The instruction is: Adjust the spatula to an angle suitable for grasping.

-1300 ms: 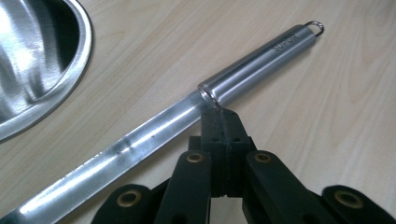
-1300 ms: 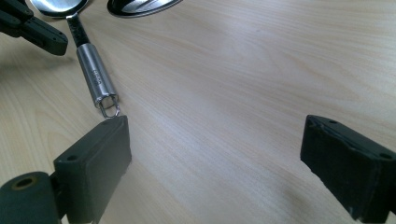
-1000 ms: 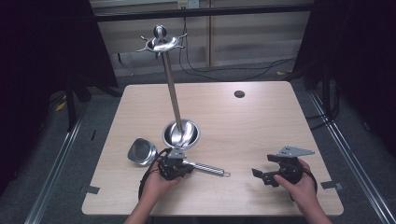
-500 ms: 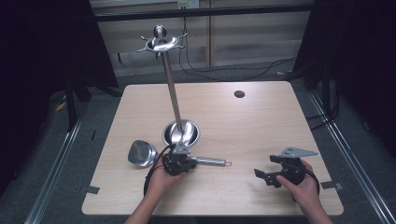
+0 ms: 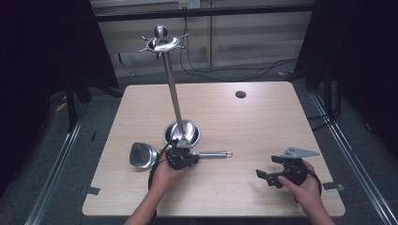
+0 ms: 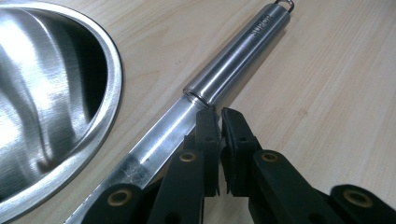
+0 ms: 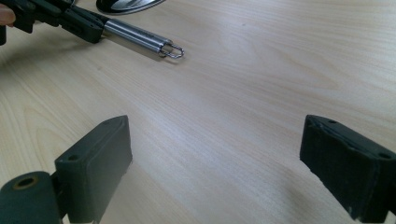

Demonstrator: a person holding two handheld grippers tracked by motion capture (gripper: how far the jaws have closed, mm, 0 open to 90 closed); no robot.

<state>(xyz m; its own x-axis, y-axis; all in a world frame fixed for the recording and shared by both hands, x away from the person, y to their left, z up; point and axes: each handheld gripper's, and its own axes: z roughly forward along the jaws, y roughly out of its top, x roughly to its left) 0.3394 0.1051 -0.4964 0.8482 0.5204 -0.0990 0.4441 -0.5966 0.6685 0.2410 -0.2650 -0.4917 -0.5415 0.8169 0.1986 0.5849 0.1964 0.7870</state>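
Observation:
A steel ladle [image 5: 143, 154] lies across the table's near left, its round bowl to the left and its tube handle [image 5: 213, 153] pointing right. My left gripper [image 5: 184, 157] sits over the ladle's flat neck, just in front of the stand's dish-shaped base [image 5: 182, 132]. In the left gripper view the jaws [image 6: 220, 116] are pinched almost together where the flat neck meets the handle [image 6: 233, 60], shut on it. My right gripper [image 5: 267, 177] rests at the near right, its jaws [image 7: 215, 149] wide apart over bare wood, with the ladle handle [image 7: 140, 39] far off.
A tall steel utensil stand rises from the dish base on a thin pole [image 5: 172, 93] to a hooked ring at the top [image 5: 162, 44]. A small dark hole [image 5: 241, 94] marks the far right of the wooden table [image 5: 263, 131]. Dark floor and cables lie beyond the table.
My left gripper has moved a little away from the person with the ladle in it. The handle end swung toward the stand, so the ladle now lies level across. The right gripper stayed put.

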